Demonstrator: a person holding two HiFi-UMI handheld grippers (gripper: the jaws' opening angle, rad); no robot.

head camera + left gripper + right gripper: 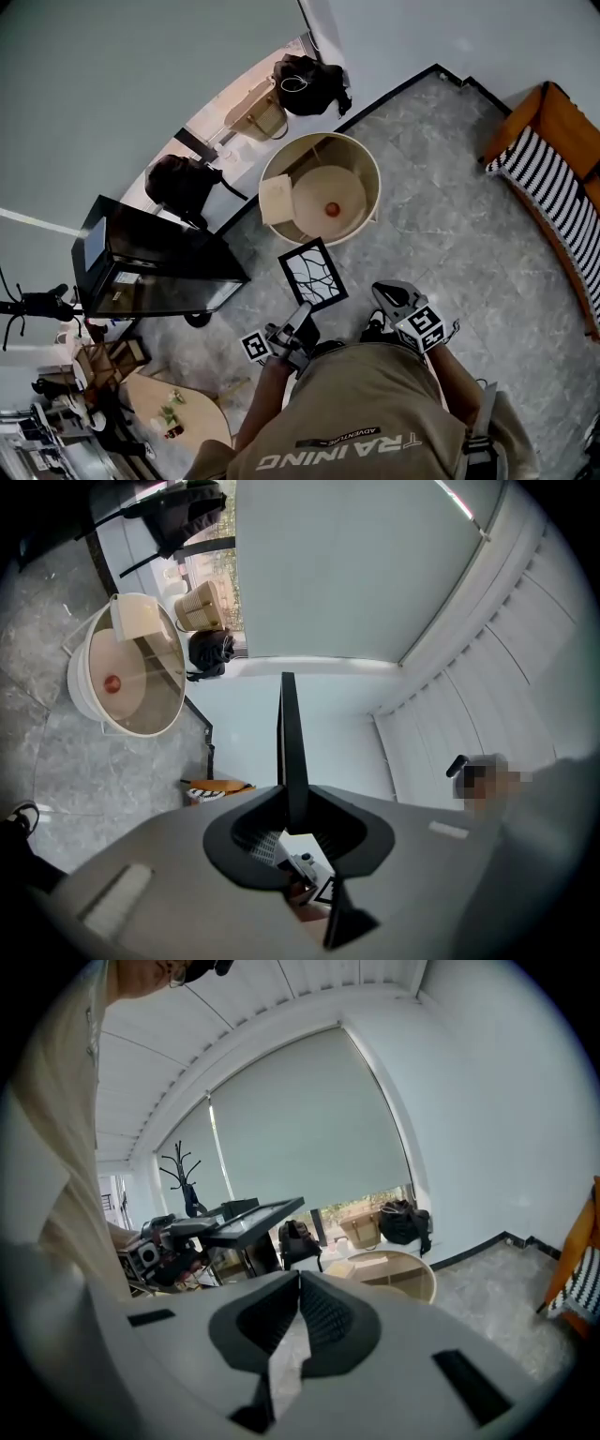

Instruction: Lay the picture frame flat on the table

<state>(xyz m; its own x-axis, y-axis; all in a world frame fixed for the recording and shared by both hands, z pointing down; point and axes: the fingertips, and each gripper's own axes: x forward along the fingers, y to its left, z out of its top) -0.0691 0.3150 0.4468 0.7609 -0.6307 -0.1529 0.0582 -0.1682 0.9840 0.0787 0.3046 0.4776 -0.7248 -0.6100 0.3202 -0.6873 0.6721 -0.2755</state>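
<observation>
Picture frame [312,274] is up in the air in front of me, over the floor and short of the round bench [373,202], so not on it yet. My left gripper [302,317] has it by the near edge. Its jaws are nearly closed, pinched on the thin frame, which in the left gripper view stands edge-on btwn them like a dark blade. My right gripper [384,292] sits near the frame's near right corner but apart from it, jaws pressed together w/ nothing in them. I judge this is the carry step, approx midway: frame held, laying down not begun. Next move needs a reach fwd over the bench rim. Then tilt the frame level, lower it onto a bare patch clear of the small red ball [331,208] and beige board [277,200], and let go.
</observation>
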